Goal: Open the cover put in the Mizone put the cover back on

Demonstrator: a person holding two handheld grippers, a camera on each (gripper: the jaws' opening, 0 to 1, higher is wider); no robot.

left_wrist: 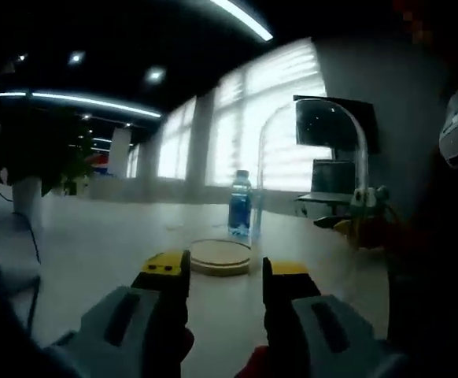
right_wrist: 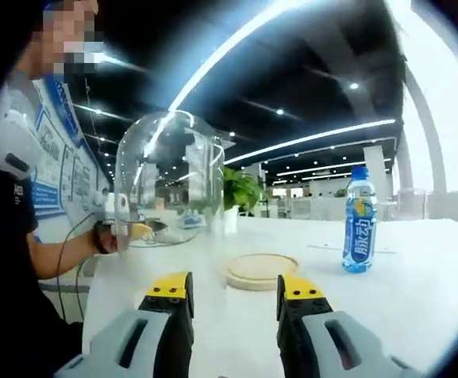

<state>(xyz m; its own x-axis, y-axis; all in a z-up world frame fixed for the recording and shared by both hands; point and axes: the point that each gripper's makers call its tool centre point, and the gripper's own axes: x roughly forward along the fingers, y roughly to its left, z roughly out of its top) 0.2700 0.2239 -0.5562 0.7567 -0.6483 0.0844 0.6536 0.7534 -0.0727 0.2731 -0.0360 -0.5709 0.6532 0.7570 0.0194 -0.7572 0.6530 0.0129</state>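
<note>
I read the left gripper (left_wrist: 225,276) and right gripper (right_wrist: 233,291) as open and empty. The Mizone bottle (right_wrist: 359,220) stands upright on the table (right_wrist: 426,260) near the wooden base (right_wrist: 262,270). The right gripper view adds a person's forearm (right_wrist: 64,252) at the raised glass cover (right_wrist: 166,173).

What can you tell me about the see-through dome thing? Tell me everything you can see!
The dome is a clear cover, glass or plastic, tall with a rounded top and straight sides. It is off its round wooden base and held up above the white table, roughly upright, to one side of the base. The person's hand grips it at its lower edge. Ceiling lights shine on it and the room shows through. In the left gripper view it is at the right, near the blue bottle.
</note>
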